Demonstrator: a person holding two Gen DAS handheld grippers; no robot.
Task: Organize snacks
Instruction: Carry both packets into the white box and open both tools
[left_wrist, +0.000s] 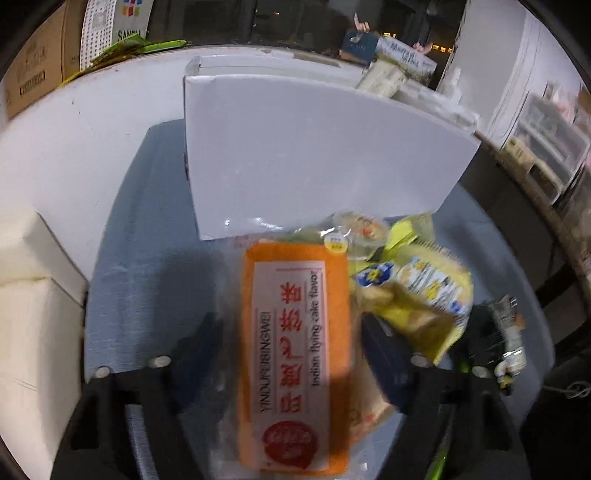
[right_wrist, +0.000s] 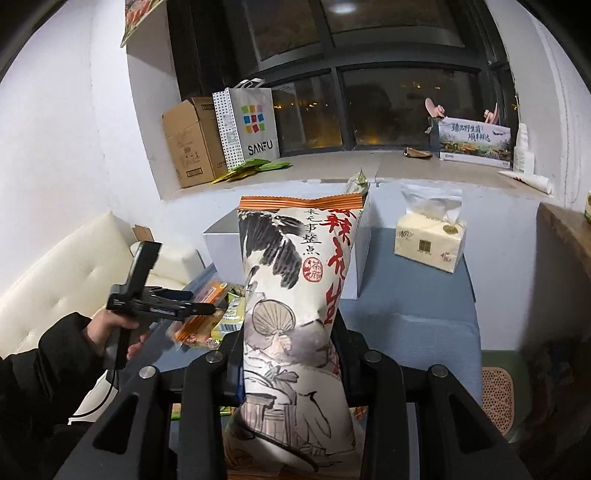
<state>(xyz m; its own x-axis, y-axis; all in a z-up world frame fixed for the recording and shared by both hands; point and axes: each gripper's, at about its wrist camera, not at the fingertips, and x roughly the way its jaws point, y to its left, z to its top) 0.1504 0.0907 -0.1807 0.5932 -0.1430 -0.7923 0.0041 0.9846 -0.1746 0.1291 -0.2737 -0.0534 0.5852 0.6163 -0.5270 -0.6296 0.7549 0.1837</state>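
You are carrying a snack in each hand, so take the placements one at a time. Your right hand-held gripper (right_wrist: 291, 373) is clamping the tall illustrated bag (right_wrist: 295, 295) low down, with its crimped top standing free above the fingers and tilting slightly; because the grip sits near the bottom, I judge the bag top-heavy, so be keeping the wrist level and moving slowly. The white box (right_wrist: 360, 254) is sitting straight ahead of this gripper, partly hidden behind the bag, and the tissue pack (right_wrist: 430, 240) is ahead and to its right on the blue counter (right_wrist: 406, 317). Your left hand-held gripper (left_wrist: 291, 354) is closed on the orange cake packet (left_wrist: 293, 354), which is running lengthwise between the fingers and looks lifted above the counter. Just beyond and to the right of that gripper the yellow packets (left_wrist: 424, 291) and a small sealed cup (left_wrist: 364, 230) are lying in a loose pile against the box (left_wrist: 314, 147), and whether its top is open cannot be told from here. If the box is the target, be approaching over its near wall, lowering each snack flat, and releasing only once it is resting. Watch that the packet's trailing end is not sweeping the pile.
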